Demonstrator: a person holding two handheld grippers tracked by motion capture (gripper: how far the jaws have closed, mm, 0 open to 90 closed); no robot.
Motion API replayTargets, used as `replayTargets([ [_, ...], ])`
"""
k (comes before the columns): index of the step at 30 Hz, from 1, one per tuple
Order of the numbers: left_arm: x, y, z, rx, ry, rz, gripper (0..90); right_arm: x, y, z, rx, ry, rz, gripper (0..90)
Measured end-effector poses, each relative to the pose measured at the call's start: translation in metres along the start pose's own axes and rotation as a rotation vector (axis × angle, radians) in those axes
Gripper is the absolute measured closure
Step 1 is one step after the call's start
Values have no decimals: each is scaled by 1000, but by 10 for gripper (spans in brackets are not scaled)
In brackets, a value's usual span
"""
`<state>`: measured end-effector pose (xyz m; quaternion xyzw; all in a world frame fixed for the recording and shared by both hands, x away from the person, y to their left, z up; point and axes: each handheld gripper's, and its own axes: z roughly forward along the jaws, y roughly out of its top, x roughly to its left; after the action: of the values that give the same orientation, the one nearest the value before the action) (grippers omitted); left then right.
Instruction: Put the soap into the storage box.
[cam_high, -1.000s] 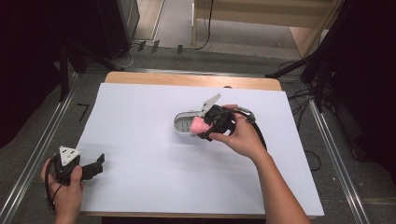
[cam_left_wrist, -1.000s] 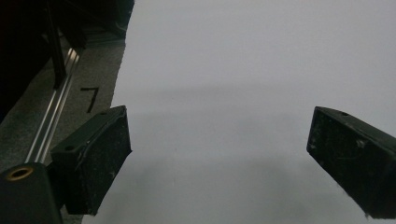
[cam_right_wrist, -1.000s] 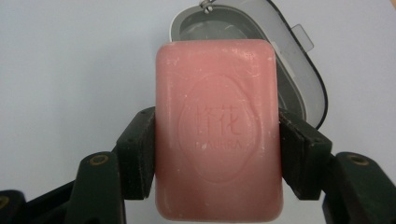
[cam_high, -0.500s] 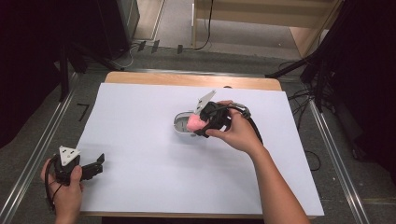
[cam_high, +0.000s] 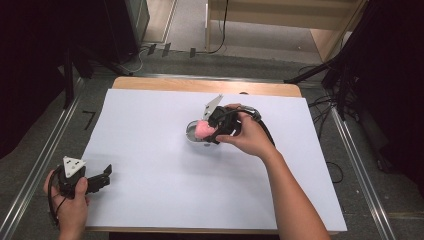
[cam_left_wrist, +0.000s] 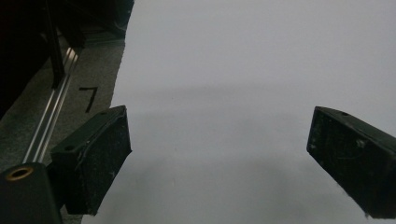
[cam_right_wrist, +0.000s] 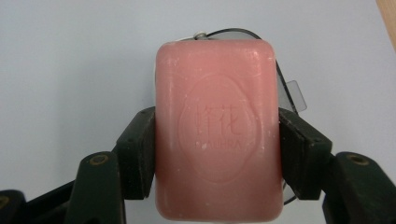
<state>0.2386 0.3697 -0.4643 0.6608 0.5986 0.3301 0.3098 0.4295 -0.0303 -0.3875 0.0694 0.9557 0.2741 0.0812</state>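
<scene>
Right fingers: closed on the pink soap bar, one pad pressed flat to each long side, about halfway along its length.
Right gripper: held in the right hand near the middle of the surface, pointing toward the person's left.
Soap bar position: clamped between the fingers, embossed face up toward the camera, long axis running straight out along the gripper's own line; in the high view a pink spot directly over the dish.
Dish: a small oval tray, grey and part see-through, lying on the white surface right under and just past the soap; rim peeking out around the bar's far end and right side.
Deciding relation: soap above dish, long axes looking roughly lined up; whether bar touches the tray or hangs just clear, impossible to tell.
Likely next move: lowering and letting go, judged from that stacking.
Left fingers: spread wide, nothing between them, bare white sheet ahead.
Left gripper: low at the near left corner of the surface, well apart from soap and dish; right hand far nearer.
Surface: white sheet over a wooden top, bare around the dish.
In the way: nothing near the dish; metal rails and floor beyond the edges.
</scene>
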Motion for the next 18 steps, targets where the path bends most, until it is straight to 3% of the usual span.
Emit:
replayTargets([
  [6, 0, 0, 0, 2, -1, 0, 66, -6, 0, 5, 0, -7, -26, 383],
  [18, 0, 0, 0, 2, -3, 2, 66, -13, -4, 12, -2, 6, -19, 382],
])
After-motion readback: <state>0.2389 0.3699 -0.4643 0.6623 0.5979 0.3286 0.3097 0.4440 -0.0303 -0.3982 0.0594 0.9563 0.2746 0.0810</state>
